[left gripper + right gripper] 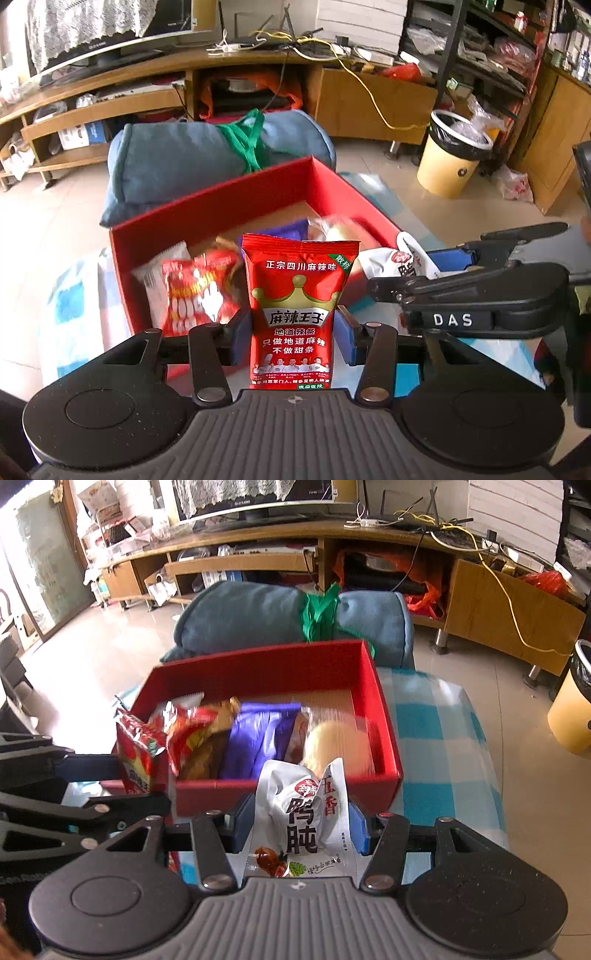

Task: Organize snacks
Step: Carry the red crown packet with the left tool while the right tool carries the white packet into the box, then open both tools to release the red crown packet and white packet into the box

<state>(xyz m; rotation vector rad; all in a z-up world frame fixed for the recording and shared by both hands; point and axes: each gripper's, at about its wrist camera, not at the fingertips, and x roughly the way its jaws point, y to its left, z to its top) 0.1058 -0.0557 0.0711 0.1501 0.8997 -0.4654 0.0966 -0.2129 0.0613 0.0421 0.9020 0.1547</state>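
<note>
My left gripper (293, 336) is shut on a red spicy-strip snack packet (297, 295), held upright at the near wall of the red box (207, 206). My right gripper (301, 823) is shut on a white duck-gizzard snack packet (306, 805), held just before the red box's near wall (214, 794). The box holds several snacks: a red-and-white packet (188, 291), a purple packet (258, 738) and a clear-wrapped bun (332, 742). In the left wrist view the right gripper (413, 273) with its white packet (402, 258) shows to the right; the left gripper's red packet (136, 753) shows in the right wrist view.
The box stands on a blue-and-white checked cloth (436, 738). Behind it lies a rolled blue cushion tied with green cord (288, 616). A yellow bin (450, 155) stands on the tiled floor at right. A wooden TV cabinet (229, 74) runs along the back.
</note>
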